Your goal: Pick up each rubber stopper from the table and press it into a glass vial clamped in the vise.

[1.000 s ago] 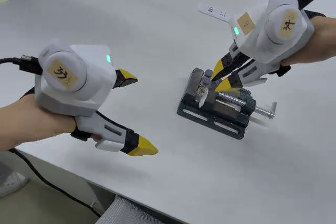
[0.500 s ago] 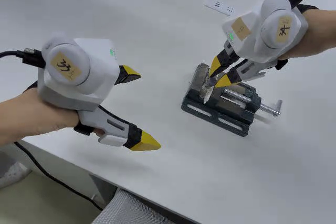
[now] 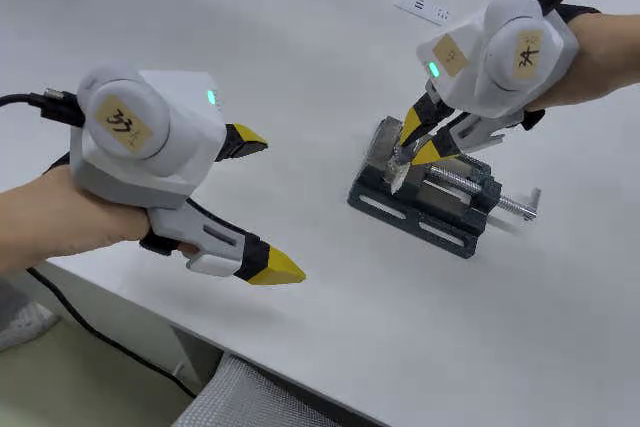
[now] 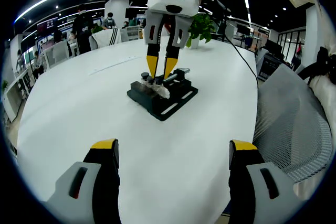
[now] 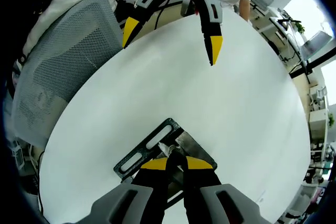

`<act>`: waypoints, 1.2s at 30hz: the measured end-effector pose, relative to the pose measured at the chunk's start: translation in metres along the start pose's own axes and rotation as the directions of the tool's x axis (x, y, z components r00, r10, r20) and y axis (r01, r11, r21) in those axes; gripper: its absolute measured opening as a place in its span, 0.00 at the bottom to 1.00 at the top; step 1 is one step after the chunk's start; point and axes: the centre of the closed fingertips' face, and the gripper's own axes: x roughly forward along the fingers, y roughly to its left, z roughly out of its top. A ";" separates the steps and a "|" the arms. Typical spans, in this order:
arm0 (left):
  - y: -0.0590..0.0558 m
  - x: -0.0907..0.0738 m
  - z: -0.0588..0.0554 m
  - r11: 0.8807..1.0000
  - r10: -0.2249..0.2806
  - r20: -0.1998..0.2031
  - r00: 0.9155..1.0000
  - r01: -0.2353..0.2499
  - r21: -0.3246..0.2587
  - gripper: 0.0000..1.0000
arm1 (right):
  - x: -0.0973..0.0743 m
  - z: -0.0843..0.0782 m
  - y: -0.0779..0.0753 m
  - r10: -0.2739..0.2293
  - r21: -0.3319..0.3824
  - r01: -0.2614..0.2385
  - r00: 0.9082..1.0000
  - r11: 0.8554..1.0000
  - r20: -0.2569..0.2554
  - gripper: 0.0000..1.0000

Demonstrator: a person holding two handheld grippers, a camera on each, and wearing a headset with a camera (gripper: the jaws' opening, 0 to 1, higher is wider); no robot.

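Lowered onto the vise [image 3: 400, 209], the right gripper [image 3: 415, 142] has fingers nearly together atop the vial [image 3: 397, 175]; left gripper [image 3: 278, 205] spread wide, near left.

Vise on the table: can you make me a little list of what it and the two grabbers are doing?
vise: dark, sits on the white table, grips a glass vial
right gripper: tips down at the vial top, jaws nearly together; anything pinched is hidden
left gripper: off to the side of the vise, jaws wide open, empty
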 end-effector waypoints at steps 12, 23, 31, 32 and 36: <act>0.004 0.002 -0.005 1.000 -0.003 0.005 1.000 0.003 -0.012 0.85 | 0.003 0.001 -0.002 0.011 0.018 -0.011 1.000 1.000 -0.002 0.05; 0.006 0.002 -0.004 1.000 -0.001 0.009 1.000 0.001 -0.015 0.84 | 0.005 -0.001 -0.002 0.017 0.058 -0.016 1.000 0.998 -0.002 0.05; 0.003 0.003 -0.002 1.000 -0.002 0.013 1.000 0.002 -0.018 0.84 | 0.005 0.000 -0.002 0.038 0.103 -0.036 0.999 0.994 -0.020 0.04; 0.002 0.003 -0.001 1.000 -0.002 0.013 1.000 0.002 -0.019 0.84 | 0.005 0.001 -0.002 0.041 0.104 -0.039 0.999 0.994 -0.021 0.04; 0.001 0.002 -0.002 1.000 -0.004 0.012 1.000 0.004 -0.019 0.84 | 0.005 0.001 -0.003 0.060 0.128 -0.053 0.997 0.990 -0.048 0.04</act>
